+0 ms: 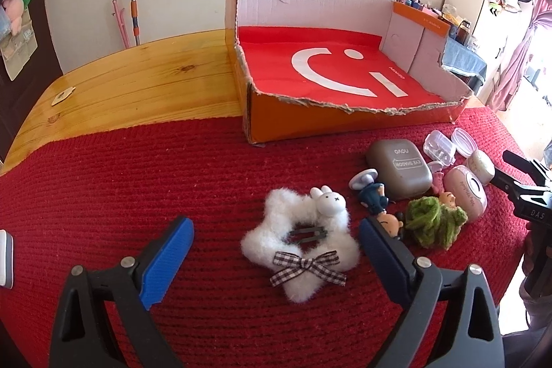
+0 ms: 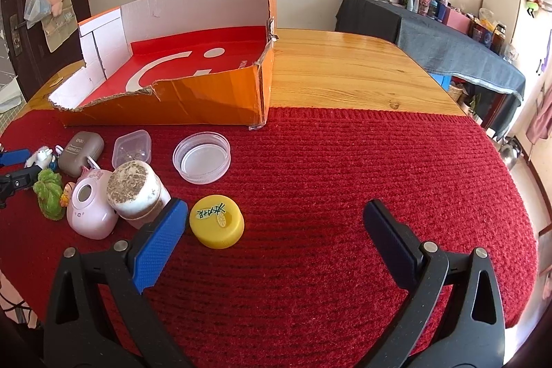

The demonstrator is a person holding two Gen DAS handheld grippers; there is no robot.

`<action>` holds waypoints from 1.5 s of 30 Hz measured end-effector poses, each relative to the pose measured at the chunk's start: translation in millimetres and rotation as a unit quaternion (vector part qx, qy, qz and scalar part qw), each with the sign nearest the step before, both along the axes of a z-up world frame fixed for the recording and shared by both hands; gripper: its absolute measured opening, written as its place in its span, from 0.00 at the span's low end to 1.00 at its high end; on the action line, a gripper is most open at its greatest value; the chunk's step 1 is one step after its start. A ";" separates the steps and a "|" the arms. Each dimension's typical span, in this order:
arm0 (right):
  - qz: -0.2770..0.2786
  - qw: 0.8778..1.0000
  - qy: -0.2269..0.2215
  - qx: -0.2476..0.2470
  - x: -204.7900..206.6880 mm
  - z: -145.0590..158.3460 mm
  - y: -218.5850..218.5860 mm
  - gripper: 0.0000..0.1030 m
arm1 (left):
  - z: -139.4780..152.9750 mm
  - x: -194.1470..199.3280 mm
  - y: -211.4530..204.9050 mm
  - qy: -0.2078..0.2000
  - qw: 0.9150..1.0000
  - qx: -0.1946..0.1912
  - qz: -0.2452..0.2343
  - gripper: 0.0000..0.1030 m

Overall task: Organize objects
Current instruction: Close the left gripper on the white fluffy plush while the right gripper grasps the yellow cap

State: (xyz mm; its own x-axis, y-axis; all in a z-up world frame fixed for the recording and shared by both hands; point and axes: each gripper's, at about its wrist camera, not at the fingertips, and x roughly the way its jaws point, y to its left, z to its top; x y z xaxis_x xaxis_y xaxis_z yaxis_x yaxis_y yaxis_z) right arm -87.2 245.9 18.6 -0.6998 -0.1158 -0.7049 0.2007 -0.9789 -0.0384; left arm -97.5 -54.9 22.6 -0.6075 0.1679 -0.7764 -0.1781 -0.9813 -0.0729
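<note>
Left gripper (image 1: pixel 276 244): jaws stood wide apart over the red knitted mat (image 1: pixel 138 195), nothing pressed between the blue pads (image 1: pixel 165 261).
White fluffy hair clip (image 1: pixel 300 244): lay flat on the mat between the left fingers, touched by neither pad; star-shaped, with a small white rabbit (image 1: pixel 326 200) at its top, a dark metal clip in the middle and a checked bow (image 1: pixel 307 266) at its lower edge.
Orange cardboard box (image 1: pixel 310 119): sat beyond the hair clip, partly on the mat and partly on the wooden table (image 1: pixel 138 85); its near wall was torn low, its floor red with a white smile mark.
Figurines (image 1: pixel 376 202): lay just right of the hair clip, beside the right-hand finger of the left gripper.
Grey eye-shadow case (image 1: pixel 400 168): lay behind the figurines, near the box front.
Green woolly item (image 1: pixel 434 223): rested right of the figurines, touching the pink device (image 1: pixel 465 192).
Clear plastic containers (image 1: pixel 445 147): stood near the box's right corner.
White jar (image 2: pixel 138 192): stood just beside the pink device, close against the right gripper's left finger.
Yellow cap (image 2: pixel 216 221): lay on the mat just inside that finger, untouched.
Right gripper (image 2: pixel 272 226): jaws spread wide, holding nothing.
</note>
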 end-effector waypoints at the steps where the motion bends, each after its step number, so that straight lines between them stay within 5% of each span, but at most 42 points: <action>1: 0.002 1.000 0.004 0.002 1.0 0.4 -0.8 1.00 | 0.1 -0.1 0.7 0.001 1.000 -0.002 0.000 0.90; 5: 0.010 1.000 0.010 0.015 4.6 -0.7 -5.2 0.92 | 1.9 3.3 -1.5 0.012 1.000 0.008 0.003 0.78; 9: 0.026 1.000 0.006 -0.003 6.9 -4.1 -4.4 0.70 | 3.7 7.9 -3.3 0.019 1.000 0.024 -0.002 0.55; 15: 0.050 0.999 0.014 -0.016 13.1 -2.4 -8.6 0.30 | 5.0 13.8 -3.8 0.023 0.999 0.046 -0.006 0.53; 20: 0.047 0.998 0.017 -0.028 16.6 -0.7 -7.4 0.28 | 10.3 19.2 -4.0 0.037 0.998 0.051 -0.005 0.34; 35: 0.049 0.998 0.013 -0.036 17.3 2.0 -4.0 0.28 | 9.3 20.1 -6.2 0.033 0.998 0.058 -0.005 0.33; 45: 0.051 0.998 0.012 -0.040 16.4 1.8 -2.8 0.28 | 9.9 20.3 -4.5 0.026 0.998 0.056 -0.014 0.23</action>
